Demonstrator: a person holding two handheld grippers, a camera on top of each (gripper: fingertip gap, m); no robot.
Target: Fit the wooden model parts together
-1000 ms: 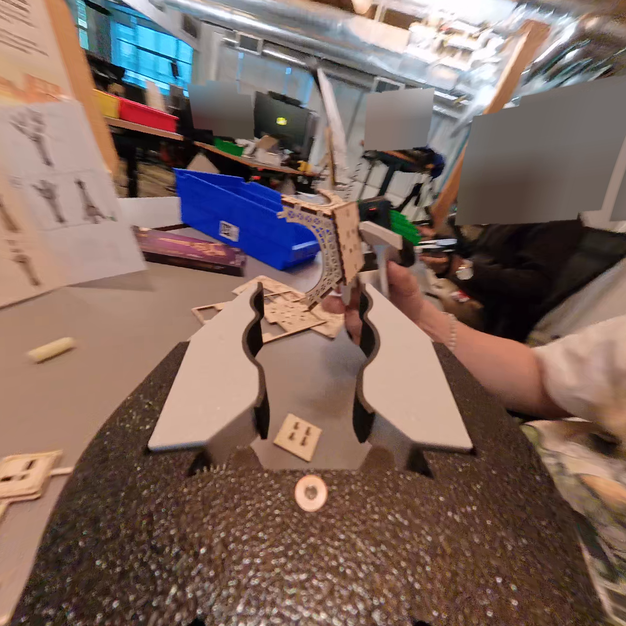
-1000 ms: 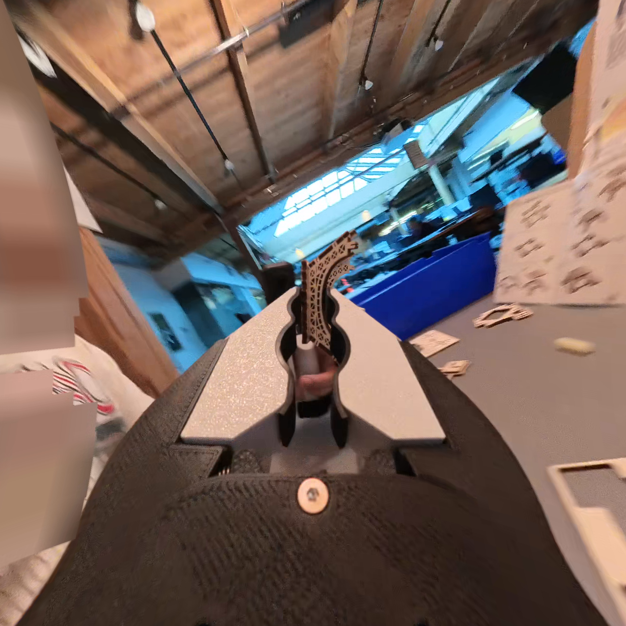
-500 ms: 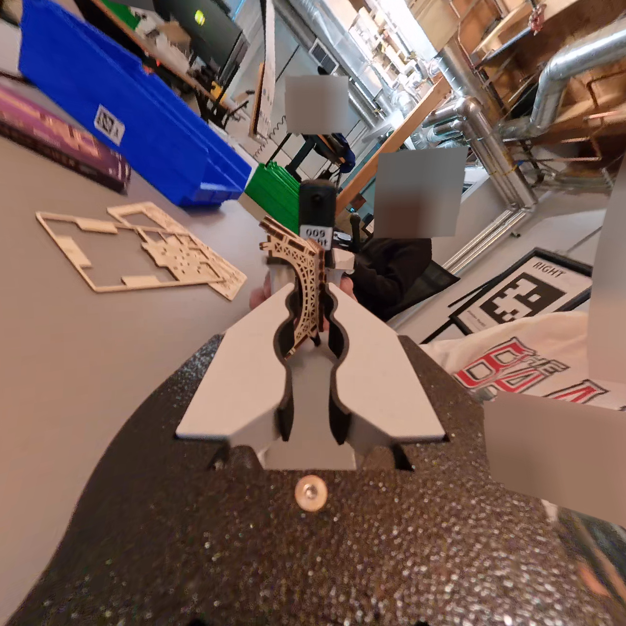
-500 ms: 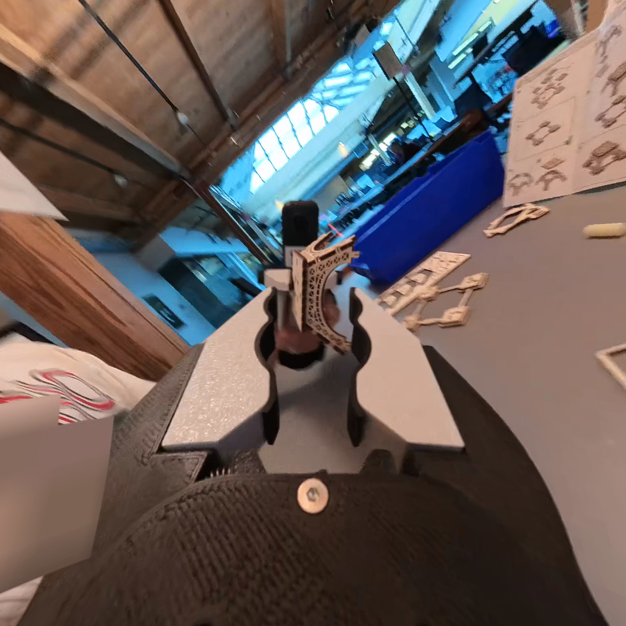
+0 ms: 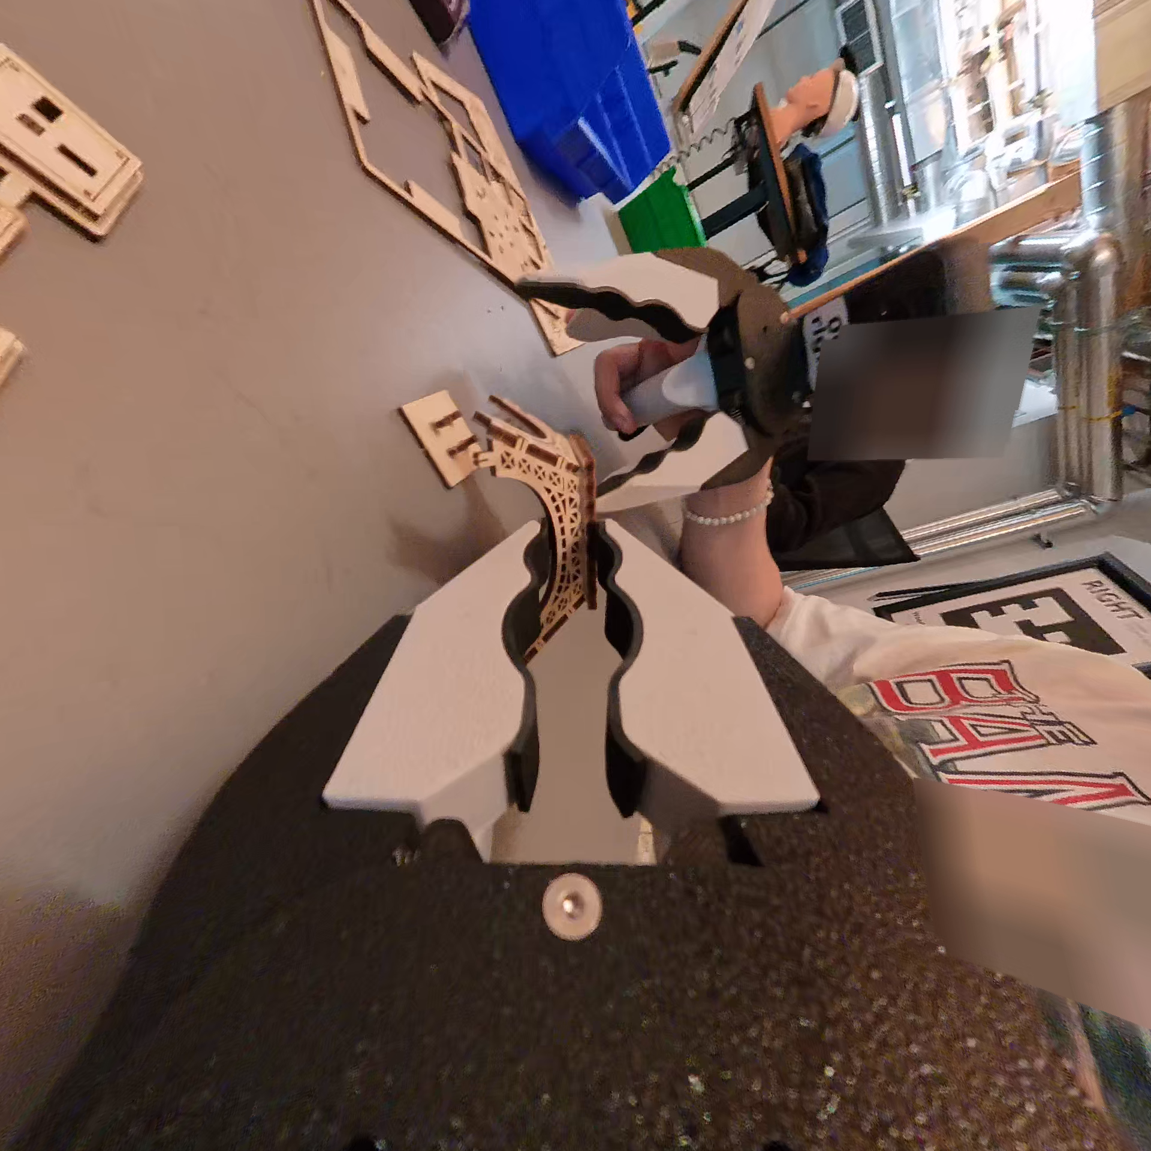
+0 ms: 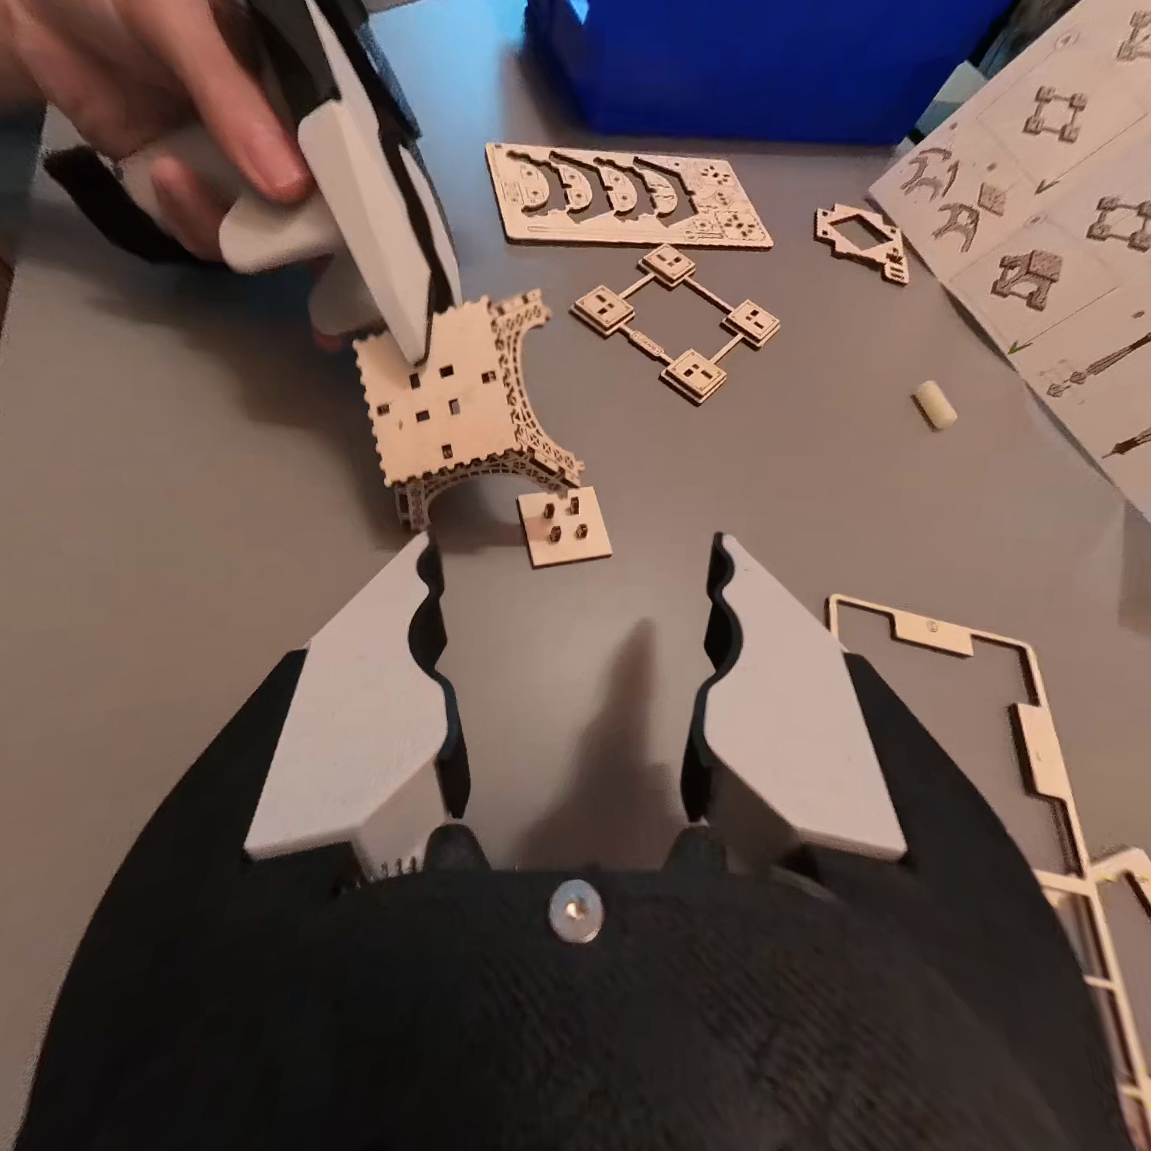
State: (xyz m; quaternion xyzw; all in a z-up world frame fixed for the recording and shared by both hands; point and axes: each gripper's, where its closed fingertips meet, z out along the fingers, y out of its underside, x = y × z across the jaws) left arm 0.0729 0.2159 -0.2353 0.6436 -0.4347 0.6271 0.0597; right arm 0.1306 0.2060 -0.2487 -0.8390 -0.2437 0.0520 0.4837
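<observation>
The wooden tower base, a square slotted top with lattice arch legs, is held at one corner by my left gripper, which is shut on it. It is low over the grey table; contact with the table is unclear. In the left wrist view the lattice arch sits between my left gripper's fingers. A small square slotted plate lies flat beside one leg. My right gripper is open and empty just in front of that plate; it also shows in the left wrist view.
A four-pad wooden frame, a cut part sheet, a diamond frame and a pale peg lie beyond. An emptied sheet frame is at right. A blue bin and an instruction sheet stand at the back. My hands' fingertips stand some 7 cm from each other. The small square slotted plate lies around 4 cm away from my right fingertips. Seen from the left wrist view as well.
My right gripper let go of the tower base, opened and pulled back. My left gripper closed on it and brought it down to the table beside the small plate.
</observation>
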